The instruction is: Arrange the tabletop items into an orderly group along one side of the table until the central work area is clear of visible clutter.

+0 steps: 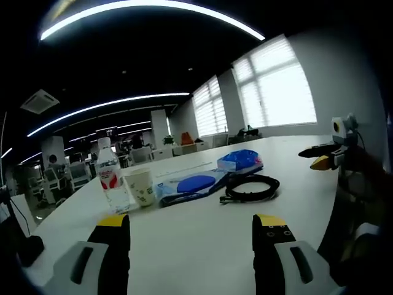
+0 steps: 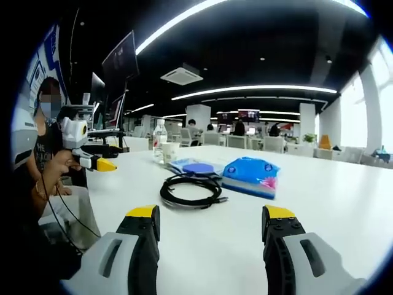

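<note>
Wide-open, empty left gripper and right gripper poised over a white table. Ahead at twelve o'clock: coiled black cable, blue packet, blue-lidded pouch, paper cup, water bottle. Distant desks too blurred to read.

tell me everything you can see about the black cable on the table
The black cable is wound into a loose flat coil of a few loops, lying on the white table. It looks rubbery, and a short end with a plug sticks out of the coil. It lies apart from the blue packet. Neither gripper touches it.
</note>
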`<action>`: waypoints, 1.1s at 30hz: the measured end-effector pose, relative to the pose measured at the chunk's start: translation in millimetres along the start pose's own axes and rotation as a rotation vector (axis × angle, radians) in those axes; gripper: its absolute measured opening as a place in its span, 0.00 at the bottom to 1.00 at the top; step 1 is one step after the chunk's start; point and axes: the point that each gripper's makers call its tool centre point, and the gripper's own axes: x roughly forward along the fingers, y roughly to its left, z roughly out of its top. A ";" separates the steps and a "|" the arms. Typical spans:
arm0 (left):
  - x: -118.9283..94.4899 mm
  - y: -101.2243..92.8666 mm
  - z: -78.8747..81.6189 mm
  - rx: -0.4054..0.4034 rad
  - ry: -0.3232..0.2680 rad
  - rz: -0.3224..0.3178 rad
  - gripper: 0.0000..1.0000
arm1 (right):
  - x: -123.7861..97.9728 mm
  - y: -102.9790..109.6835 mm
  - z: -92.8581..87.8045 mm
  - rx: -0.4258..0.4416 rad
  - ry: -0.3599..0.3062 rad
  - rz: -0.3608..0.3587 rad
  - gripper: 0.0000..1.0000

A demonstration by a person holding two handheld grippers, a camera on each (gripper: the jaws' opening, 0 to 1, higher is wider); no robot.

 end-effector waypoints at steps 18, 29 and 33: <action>-14.7 3.3 -11.2 -0.082 0.004 0.031 0.96 | -7.0 -2.5 0.3 0.021 -0.037 -0.028 0.74; -25.8 16.3 9.0 -0.079 -0.083 0.060 1.00 | -16.4 -15.8 15.3 0.065 -0.091 -0.086 0.89; -27.3 19.1 9.1 -0.072 -0.083 0.068 1.00 | -18.8 -16.3 22.8 0.083 -0.123 -0.089 0.92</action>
